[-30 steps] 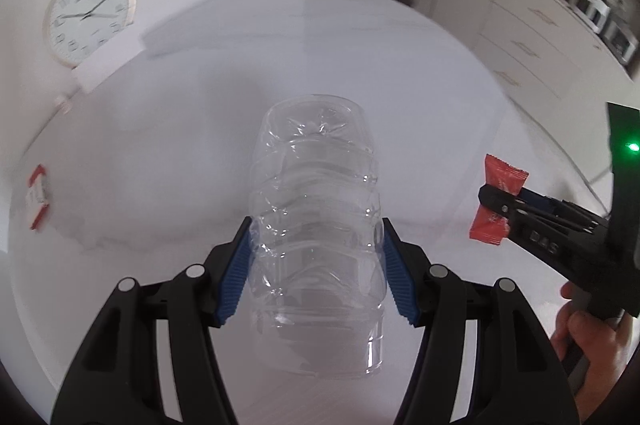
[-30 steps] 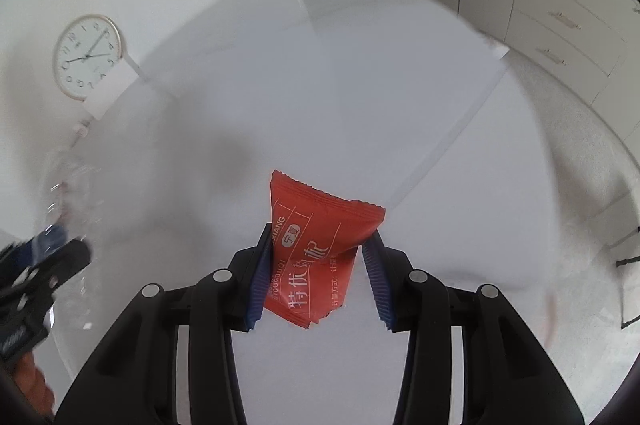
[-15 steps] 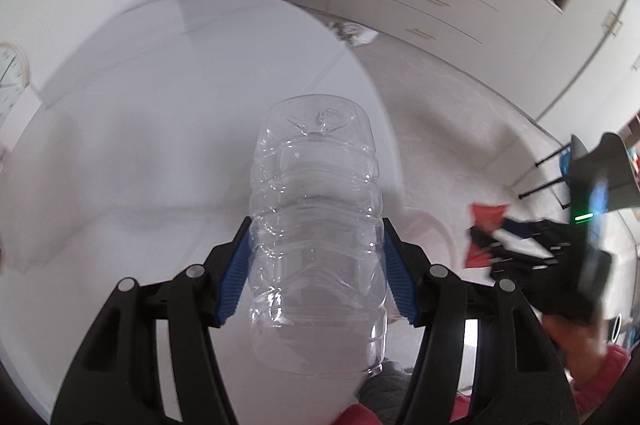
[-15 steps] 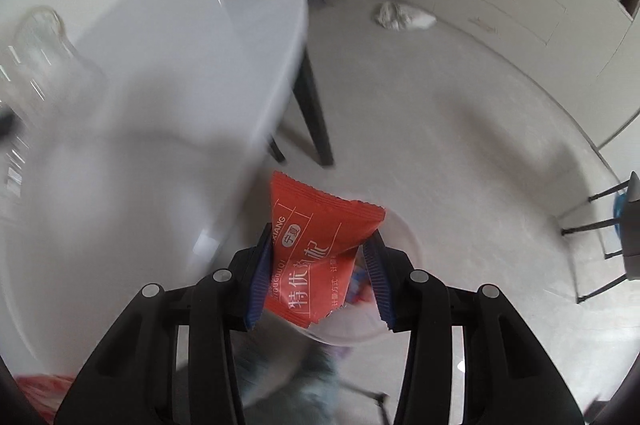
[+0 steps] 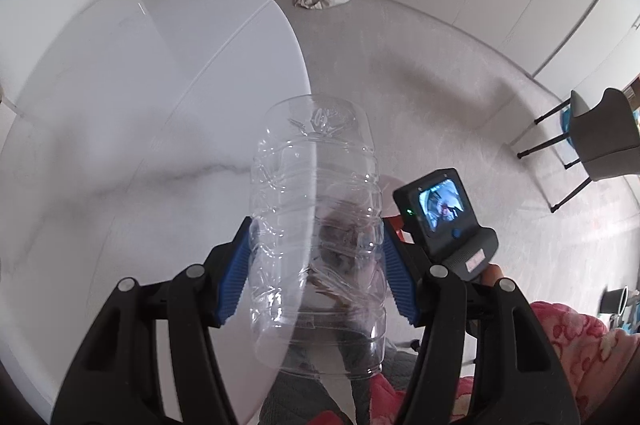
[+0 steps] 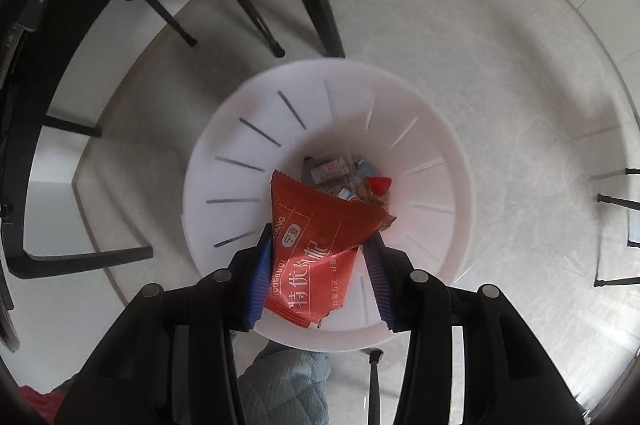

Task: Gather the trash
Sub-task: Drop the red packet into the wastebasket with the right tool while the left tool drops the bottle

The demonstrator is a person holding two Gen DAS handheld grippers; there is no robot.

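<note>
Both hands have swung off the surface (image 5: 132,97): right hand-held gripper (image 6: 318,267) pinches a light, crinkly red wrapper (image 6: 316,245) by its sides above the bin (image 6: 224,161), left hand-held gripper (image 5: 316,281) clamps a thin, crushable empty bottle (image 5: 316,233) mid-body, bin at its 3 o'clock.
</note>
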